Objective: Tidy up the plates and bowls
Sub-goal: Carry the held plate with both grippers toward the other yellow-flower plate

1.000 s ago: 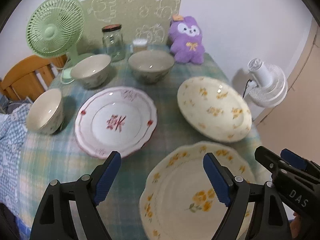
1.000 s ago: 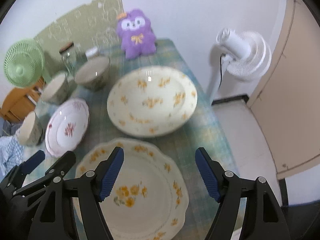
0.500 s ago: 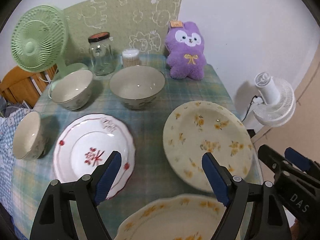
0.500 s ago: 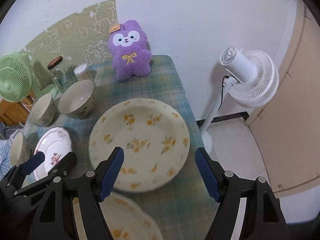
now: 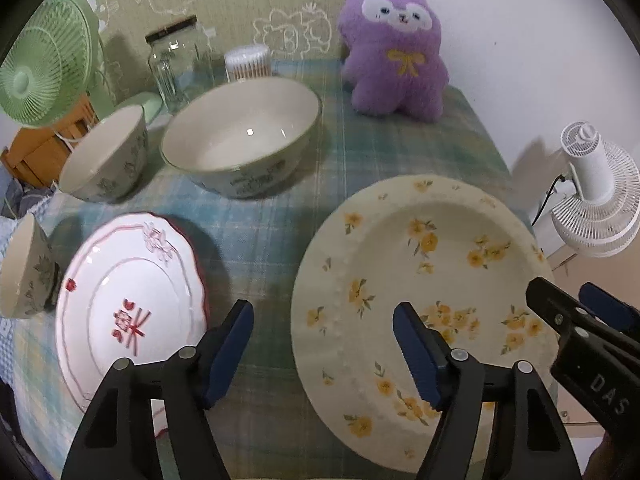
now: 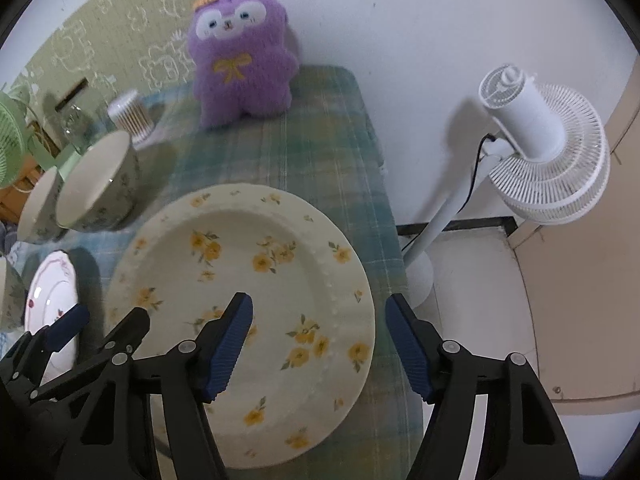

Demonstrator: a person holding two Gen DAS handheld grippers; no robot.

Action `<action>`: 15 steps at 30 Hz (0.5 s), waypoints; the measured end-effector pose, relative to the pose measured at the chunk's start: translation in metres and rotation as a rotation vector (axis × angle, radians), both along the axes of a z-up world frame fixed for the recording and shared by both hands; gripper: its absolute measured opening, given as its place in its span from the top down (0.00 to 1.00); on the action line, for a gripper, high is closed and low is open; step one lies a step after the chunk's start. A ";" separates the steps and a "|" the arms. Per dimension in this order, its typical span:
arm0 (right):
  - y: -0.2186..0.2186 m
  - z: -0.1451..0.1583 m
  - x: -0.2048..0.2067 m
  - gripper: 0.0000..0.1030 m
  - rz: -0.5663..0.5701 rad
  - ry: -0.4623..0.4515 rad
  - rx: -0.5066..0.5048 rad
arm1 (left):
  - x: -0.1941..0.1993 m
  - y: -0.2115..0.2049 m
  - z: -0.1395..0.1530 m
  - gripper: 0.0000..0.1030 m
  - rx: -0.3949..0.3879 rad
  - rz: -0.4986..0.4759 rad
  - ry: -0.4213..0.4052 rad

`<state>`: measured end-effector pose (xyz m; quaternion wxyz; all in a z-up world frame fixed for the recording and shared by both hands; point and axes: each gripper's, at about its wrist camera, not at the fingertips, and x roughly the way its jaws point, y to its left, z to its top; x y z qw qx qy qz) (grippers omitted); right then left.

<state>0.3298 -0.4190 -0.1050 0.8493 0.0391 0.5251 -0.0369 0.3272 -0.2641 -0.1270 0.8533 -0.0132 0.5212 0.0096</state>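
A cream plate with yellow flowers [image 5: 424, 280] lies on the checked tablecloth; it also shows in the right wrist view [image 6: 248, 304]. A white plate with red trim [image 5: 128, 304] lies to its left. A large bowl [image 5: 240, 148] stands behind, with a smaller bowl [image 5: 108, 156] to its left and another bowl [image 5: 24, 268] at the far left. My left gripper [image 5: 322, 344] is open and empty over the cloth at the yellow plate's left rim. My right gripper [image 6: 318, 340] is open and empty over that plate's right rim.
A purple plush toy [image 5: 396, 44], a glass jar [image 5: 176, 64] and a cotton swab tub [image 5: 248, 62] stand at the table's back. A green fan [image 5: 44, 60] is at the back left. A white standing fan [image 6: 540, 136] is on the floor to the right.
Both grippers have moved forward over the table. The nearest yellow-flower plate has dropped out of view and the farther one now lies under the fingers. Both stay open.
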 end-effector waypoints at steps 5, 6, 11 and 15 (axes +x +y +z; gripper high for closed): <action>-0.006 -0.018 0.010 0.34 -0.003 0.033 -0.003 | 0.007 -0.004 -0.013 0.41 0.004 0.003 0.039; -0.007 -0.021 0.011 0.35 0.001 0.039 -0.004 | 0.008 -0.004 -0.014 0.44 0.003 0.003 0.047; -0.010 -0.034 0.017 0.50 0.008 0.067 0.002 | 0.011 -0.008 -0.018 0.52 0.002 0.012 0.053; -0.009 -0.036 0.018 0.51 0.022 0.063 0.007 | 0.013 -0.009 -0.018 0.52 0.001 0.027 0.055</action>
